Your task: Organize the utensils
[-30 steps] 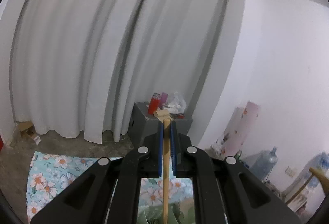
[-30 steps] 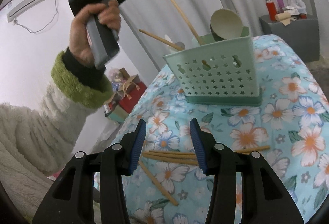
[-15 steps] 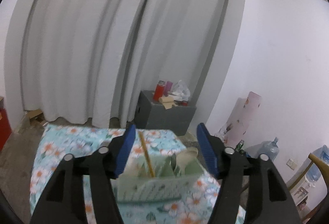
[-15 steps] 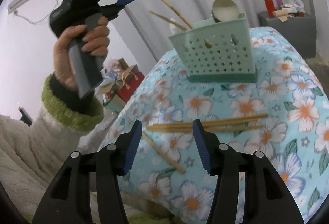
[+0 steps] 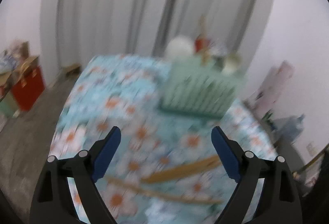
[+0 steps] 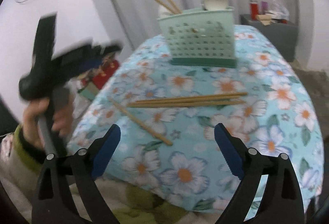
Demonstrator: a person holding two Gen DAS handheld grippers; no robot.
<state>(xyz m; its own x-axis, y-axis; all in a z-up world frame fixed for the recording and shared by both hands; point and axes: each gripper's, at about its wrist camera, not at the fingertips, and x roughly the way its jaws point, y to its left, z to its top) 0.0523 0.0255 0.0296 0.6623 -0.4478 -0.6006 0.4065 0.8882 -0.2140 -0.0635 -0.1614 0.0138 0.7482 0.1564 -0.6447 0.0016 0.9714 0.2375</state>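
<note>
A mint green utensil basket [image 6: 200, 38] stands at the far end of the flowered table, with two chopsticks [image 6: 164, 1] and a pale spoon [image 6: 214, 1] sticking out. A bundle of wooden chopsticks [image 6: 187, 99] lies across the cloth; a single chopstick [image 6: 141, 122] lies slanted beside it. My right gripper [image 6: 166, 131] hovers near the table's front, jaws opening wide, nothing between them. In the blurred left wrist view my left gripper [image 5: 165, 133] hangs above the chopsticks [image 5: 181, 170], jaws opening, empty; the basket [image 5: 201, 88] is beyond. The left gripper [image 6: 98, 57] also shows at left, blurred, in a hand.
The table wears a light blue flowered cloth [image 6: 257, 121] with a rounded front edge. A red box [image 6: 104, 74] sits on the floor at left. A grey cabinet [image 6: 273, 33] with bottles stands at the back right. White curtains hang behind.
My left gripper let its chopstick go into the basket, opened wide and dropped toward the table's left side. My right gripper opened wider and drew back a little from the chopsticks.
</note>
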